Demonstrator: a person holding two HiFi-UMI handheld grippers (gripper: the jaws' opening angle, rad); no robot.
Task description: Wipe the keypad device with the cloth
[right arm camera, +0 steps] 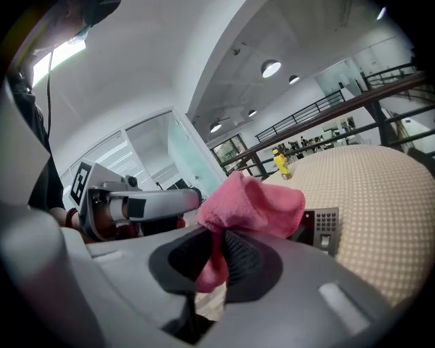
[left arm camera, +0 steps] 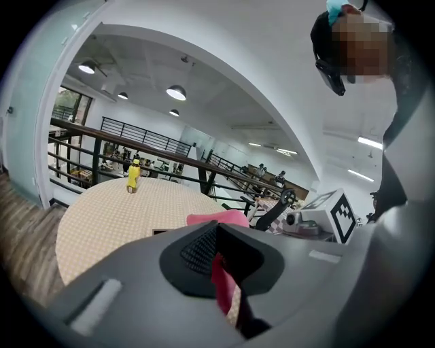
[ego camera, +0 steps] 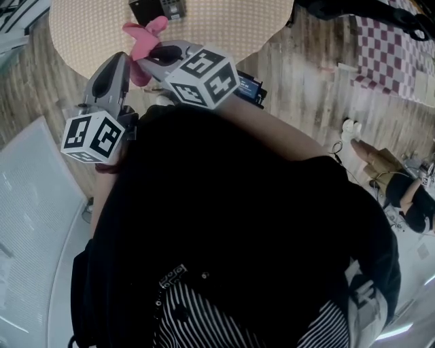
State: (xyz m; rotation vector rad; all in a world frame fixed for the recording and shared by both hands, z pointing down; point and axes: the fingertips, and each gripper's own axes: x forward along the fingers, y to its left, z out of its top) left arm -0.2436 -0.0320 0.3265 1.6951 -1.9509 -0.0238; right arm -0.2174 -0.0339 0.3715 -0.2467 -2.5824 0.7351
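Observation:
A pink cloth (ego camera: 147, 35) hangs in the air between my two grippers, near the edge of a round beige table (ego camera: 224, 27). My right gripper (right arm camera: 216, 255) is shut on the cloth (right arm camera: 251, 204), which bunches above its pads. My left gripper (left arm camera: 219, 255) has its jaws closed on a thin strip of the same cloth (left arm camera: 219, 218). In the head view the left gripper (ego camera: 121, 60) and right gripper (ego camera: 158, 56) meet tip to tip at the cloth. The dark keypad device (ego camera: 158, 8) lies flat on the table beyond them, with its keys visible (right arm camera: 325, 228).
A yellow bottle (left arm camera: 132, 177) stands at the table's far side. A dark device with a blue screen (ego camera: 250, 88) sits beside my right arm. A checkered mat (ego camera: 387, 47) and a seated person (ego camera: 401, 194) are on the right. A curved white wall (ego camera: 34, 217) runs along the left.

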